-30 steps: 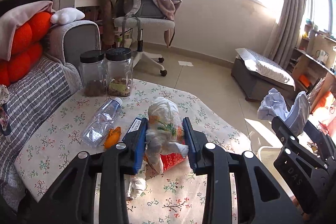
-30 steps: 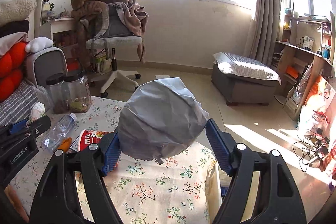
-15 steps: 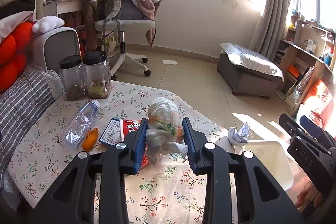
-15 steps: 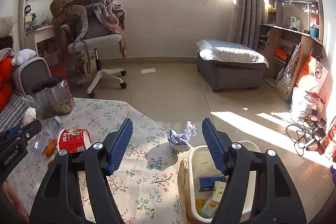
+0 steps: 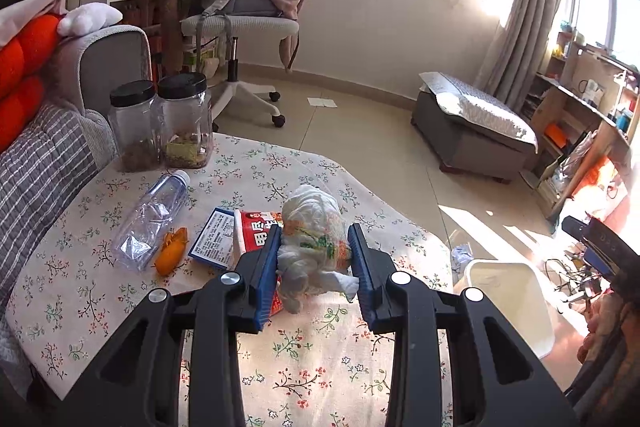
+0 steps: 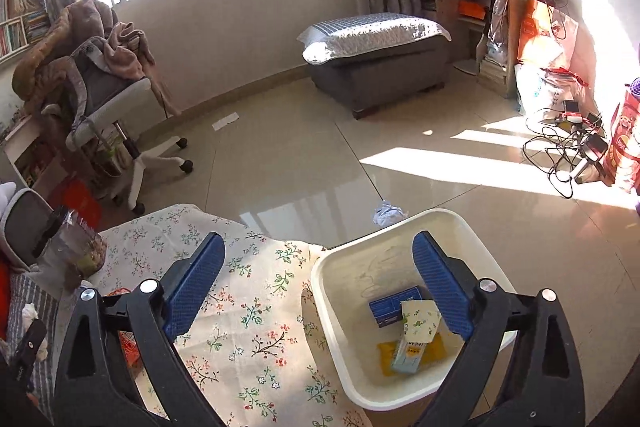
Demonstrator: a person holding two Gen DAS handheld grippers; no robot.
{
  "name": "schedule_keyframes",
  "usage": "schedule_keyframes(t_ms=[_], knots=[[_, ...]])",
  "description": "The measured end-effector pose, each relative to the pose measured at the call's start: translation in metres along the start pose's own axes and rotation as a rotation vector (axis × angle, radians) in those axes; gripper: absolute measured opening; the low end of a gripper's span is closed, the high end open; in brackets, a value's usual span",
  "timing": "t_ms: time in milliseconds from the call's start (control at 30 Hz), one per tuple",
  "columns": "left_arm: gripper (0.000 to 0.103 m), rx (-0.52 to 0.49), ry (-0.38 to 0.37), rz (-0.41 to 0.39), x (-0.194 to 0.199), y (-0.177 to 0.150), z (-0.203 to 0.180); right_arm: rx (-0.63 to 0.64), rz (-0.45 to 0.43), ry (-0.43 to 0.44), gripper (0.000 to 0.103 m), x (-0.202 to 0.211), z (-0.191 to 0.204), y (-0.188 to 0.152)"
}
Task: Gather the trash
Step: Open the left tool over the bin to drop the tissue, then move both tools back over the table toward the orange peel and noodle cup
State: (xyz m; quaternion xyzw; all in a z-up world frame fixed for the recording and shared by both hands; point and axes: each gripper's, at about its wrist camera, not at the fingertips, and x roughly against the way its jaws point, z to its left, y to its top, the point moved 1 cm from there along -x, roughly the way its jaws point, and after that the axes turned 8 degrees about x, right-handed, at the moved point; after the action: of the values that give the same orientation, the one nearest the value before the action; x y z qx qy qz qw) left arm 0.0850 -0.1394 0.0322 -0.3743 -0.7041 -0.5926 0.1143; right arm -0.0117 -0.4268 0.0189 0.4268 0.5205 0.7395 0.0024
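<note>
My left gripper (image 5: pixel 314 259) holds the crumpled plastic bag (image 5: pixel 314 227) mid-frame above the table (image 5: pixel 256 351), the bin (image 5: pixel 516 303) lower right (my empty right gripper (image 6: pixel 316 279), fingers opening wide, hovers there).

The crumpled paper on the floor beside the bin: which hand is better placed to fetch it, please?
Right. Its tongs are opening and empty over the white bin, near the crumpled paper. The left tongs hold a plastic bag wad.

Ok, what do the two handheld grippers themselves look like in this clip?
Both match: the left gripper and the right gripper have glossy black plastic frames with triangular cut-outs and silver round screw heads at the joints. Their jaws are faced with flat blue pads of fine ribbed texture. No cables or sleeves show.
</note>
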Motion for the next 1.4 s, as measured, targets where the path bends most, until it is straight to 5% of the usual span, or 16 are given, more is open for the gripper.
schedule_keyframes(t_ms=[233,467,833,933,1000,1167,1400], knots=[[0.034,-0.093,-0.077,0.051,-0.007,-0.014,-0.043,-0.009,-0.058,-0.093,0.096,0.020,-0.029,0.009],[0.034,-0.188,-0.224,0.151,-0.027,-0.030,-0.128,-0.070,-0.093,-0.115,0.096,0.043,-0.077,0.013],[0.034,-0.273,-0.426,0.325,-0.061,-0.068,-0.264,-0.339,-0.165,-0.220,0.096,0.074,-0.177,0.006],[0.054,-0.276,-0.446,0.358,-0.066,-0.077,-0.284,-0.393,-0.174,-0.236,0.096,0.077,-0.193,0.002],[0.068,-0.274,-0.449,0.370,-0.067,-0.080,-0.291,-0.406,-0.170,-0.231,0.096,0.076,-0.197,0.000],[0.079,-0.318,-0.414,0.352,-0.060,-0.085,-0.291,-0.390,-0.175,-0.220,0.096,0.076,-0.193,0.001],[0.094,-0.350,-0.205,0.190,-0.048,-0.067,-0.266,-0.318,-0.170,-0.232,0.096,0.072,-0.170,0.004]])
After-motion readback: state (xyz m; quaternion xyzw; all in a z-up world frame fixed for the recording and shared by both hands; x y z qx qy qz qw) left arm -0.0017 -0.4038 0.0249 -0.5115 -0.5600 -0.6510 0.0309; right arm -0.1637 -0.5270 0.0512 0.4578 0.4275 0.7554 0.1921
